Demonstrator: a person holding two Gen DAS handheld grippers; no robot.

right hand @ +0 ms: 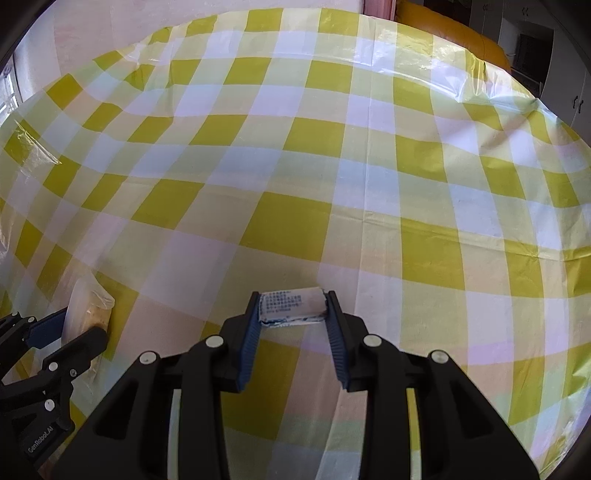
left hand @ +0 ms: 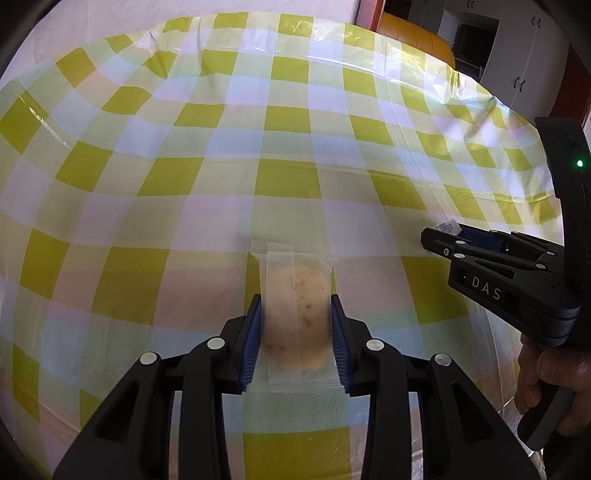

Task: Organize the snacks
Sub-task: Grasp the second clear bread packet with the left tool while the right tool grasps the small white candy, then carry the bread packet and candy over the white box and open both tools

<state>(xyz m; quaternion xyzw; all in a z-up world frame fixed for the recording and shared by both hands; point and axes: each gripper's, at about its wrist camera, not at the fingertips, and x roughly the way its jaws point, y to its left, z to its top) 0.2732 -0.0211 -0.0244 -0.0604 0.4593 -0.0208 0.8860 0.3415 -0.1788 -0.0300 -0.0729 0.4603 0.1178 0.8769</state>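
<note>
Yellow-and-white checked plastic sheeting covers the surface (left hand: 295, 122), creased and glossy where daylight strikes it; beyond its far edge sit an orange seat (left hand: 413, 33) and pale cupboards (left hand: 517, 62).

Two snacks are in play. The left tool (left hand: 295, 332) is closed on a clear-wrapped pastry (left hand: 295, 302) — a pale, round cake with dark specks, gripped across its width by the blue ribbed pads, its crimped end pointing away from the camera. From these views I cannot say for certain whether it is lifted clear of the surface or resting on it. The right tool (right hand: 293, 314) has its jaws drawn in on a small white packet with printed text (right hand: 291, 306), caught right at the fingertips, both pads touching its short ends. In the left wrist view that packet shows only as a sliver at the tool's tip, with a person's hand (left hand: 550, 376) wrapped around the handle below.

Both items look light and soft. The pastry should squash easily, and its film is probably slippery, so a gentle squeeze across the cake body seems safer than pinching the loose wrapper ends. The small packet already looks rumpled between the pads — held so near the tips it could pivot or slip out, and a deeper hold across its middle would likely be steadier.
</note>
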